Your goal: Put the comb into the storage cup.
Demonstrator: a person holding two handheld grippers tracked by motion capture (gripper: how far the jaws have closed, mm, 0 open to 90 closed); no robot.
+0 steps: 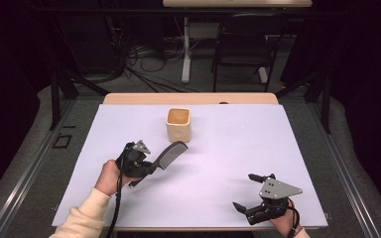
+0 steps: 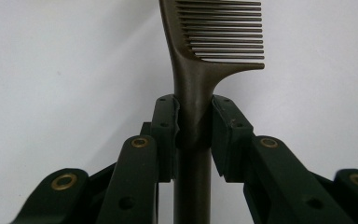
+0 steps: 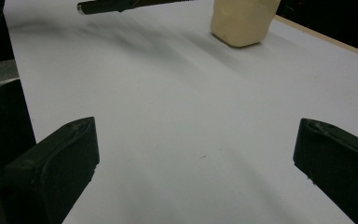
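Note:
A dark brown comb (image 1: 171, 153) is held by its handle in my left gripper (image 1: 144, 167), above the left half of the white table cover. In the left gripper view both pads press on the comb's handle (image 2: 193, 112), and the teeth (image 2: 223, 32) point to the right at the top. The comb's toothed end reaches toward a cream square cup (image 1: 178, 124) that stands upright at the middle back. My right gripper (image 1: 245, 193) rests near the front right edge, its jaws wide apart over bare cover (image 3: 196, 140) with nothing between them. The cup (image 3: 242, 21) shows far off in that view.
The white cover (image 1: 228, 153) lies over a wooden table whose rim (image 1: 188, 98) shows at the back. Beyond it are a dark chair (image 1: 243, 44), a table leg and floor cables. A cream sleeve (image 1: 87, 218) comes in at the bottom left.

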